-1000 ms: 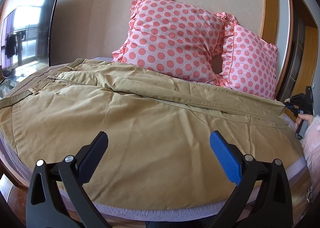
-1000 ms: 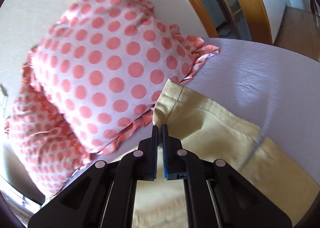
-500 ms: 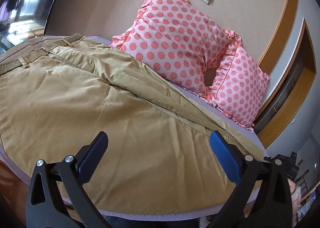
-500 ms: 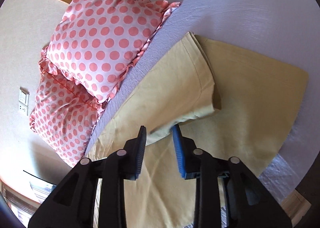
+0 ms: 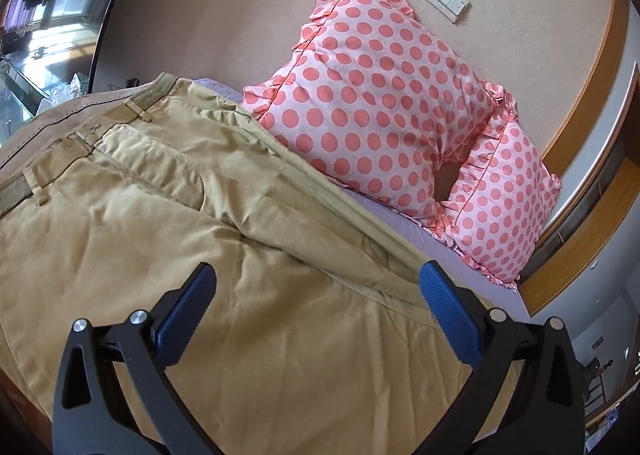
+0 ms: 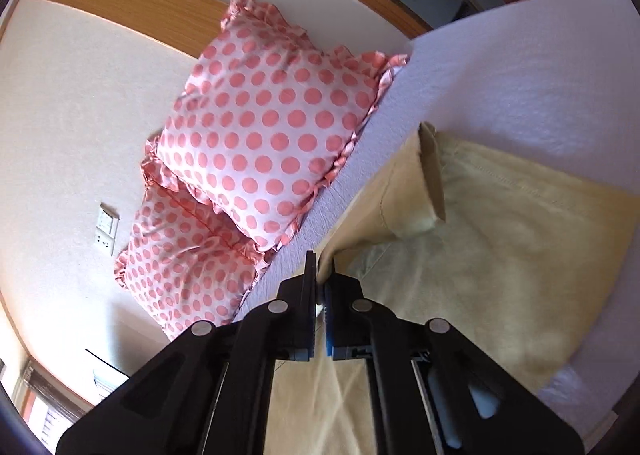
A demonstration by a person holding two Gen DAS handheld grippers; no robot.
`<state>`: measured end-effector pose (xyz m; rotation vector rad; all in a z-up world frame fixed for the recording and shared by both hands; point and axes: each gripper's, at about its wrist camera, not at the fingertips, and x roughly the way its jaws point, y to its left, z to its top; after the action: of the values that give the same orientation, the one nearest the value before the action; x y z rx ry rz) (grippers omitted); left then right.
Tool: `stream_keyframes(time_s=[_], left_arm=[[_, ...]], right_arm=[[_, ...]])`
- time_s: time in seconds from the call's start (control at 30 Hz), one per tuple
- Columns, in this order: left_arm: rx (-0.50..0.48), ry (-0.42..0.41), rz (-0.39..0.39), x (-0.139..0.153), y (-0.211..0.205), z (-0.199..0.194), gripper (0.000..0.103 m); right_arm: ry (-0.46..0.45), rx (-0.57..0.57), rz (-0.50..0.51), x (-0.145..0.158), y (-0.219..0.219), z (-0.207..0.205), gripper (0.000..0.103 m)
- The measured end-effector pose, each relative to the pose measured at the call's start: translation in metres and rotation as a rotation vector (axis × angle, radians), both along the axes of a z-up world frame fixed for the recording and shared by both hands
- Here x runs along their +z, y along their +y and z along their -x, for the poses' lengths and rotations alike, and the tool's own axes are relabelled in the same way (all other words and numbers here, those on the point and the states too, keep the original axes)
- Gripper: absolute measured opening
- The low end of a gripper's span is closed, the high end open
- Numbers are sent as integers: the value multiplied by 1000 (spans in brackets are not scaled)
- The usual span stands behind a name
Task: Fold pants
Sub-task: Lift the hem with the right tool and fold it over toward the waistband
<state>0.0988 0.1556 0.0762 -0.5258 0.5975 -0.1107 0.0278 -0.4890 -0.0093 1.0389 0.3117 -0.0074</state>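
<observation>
Tan khaki pants (image 5: 168, 239) lie spread across the bed, waistband at the left, legs running right. My left gripper (image 5: 316, 295) is wide open and empty, hovering just above the thigh area. In the right wrist view, my right gripper (image 6: 320, 279) is shut on the edge of the upper pant leg (image 6: 404, 191), whose hem end curls up off the lower leg (image 6: 500, 255).
Two pink polka-dot pillows (image 5: 380, 103) (image 6: 272, 135) lean against the wall behind the pants. The lavender bed sheet (image 6: 520, 67) extends to the right. A dark screen (image 5: 52, 15) stands at the far left. A wooden door frame (image 5: 580, 239) is at the right.
My right gripper opened half a second ago and has now shut on the upper leg's edge. The left gripper has swung its view rightward and stays open.
</observation>
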Motion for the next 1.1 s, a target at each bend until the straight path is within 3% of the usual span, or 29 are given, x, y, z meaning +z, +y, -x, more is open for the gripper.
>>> stream_keyframes(time_s=[0.13,0.3,0.37,0.4,0.47,0.5,0.53,0.6,0.77,0.93,1.1], left_arm=[[34,65,-29,5,5,-65,101],[129,197,25,-7,19,-143,101],[177,243,10,-12,24,-169,97],[194,267,0,-16,26,-178,85],[177,323,-1,-28,29,-193,46],[153,334,5,-31,29,-194,11],[148,333,0,-31,28,-188,5],[153,278,-26,-21,26,-161,5],[124,118,-56,6,27,-34,6],[145,116,-12,-23,34,79,8],[172,133,4,-47,33,118,8]], right_arm=[[-19,-20,-17,1,-8,21,2],[-25,-27,-27,-3,-12,30,2],[-23,-28,-19,-4,-11,30,2],[-22,-31,-13,-4,-10,29,2],[-20,-34,-7,-5,-10,29,2],[-22,-30,-12,-6,-10,28,2],[-22,-28,-16,-6,-11,28,2],[-17,-36,-1,-5,-12,29,2],[0,-89,52,-4,-19,41,2],[58,-128,66,-14,-28,54,2],[103,-147,71,-22,-29,61,2]])
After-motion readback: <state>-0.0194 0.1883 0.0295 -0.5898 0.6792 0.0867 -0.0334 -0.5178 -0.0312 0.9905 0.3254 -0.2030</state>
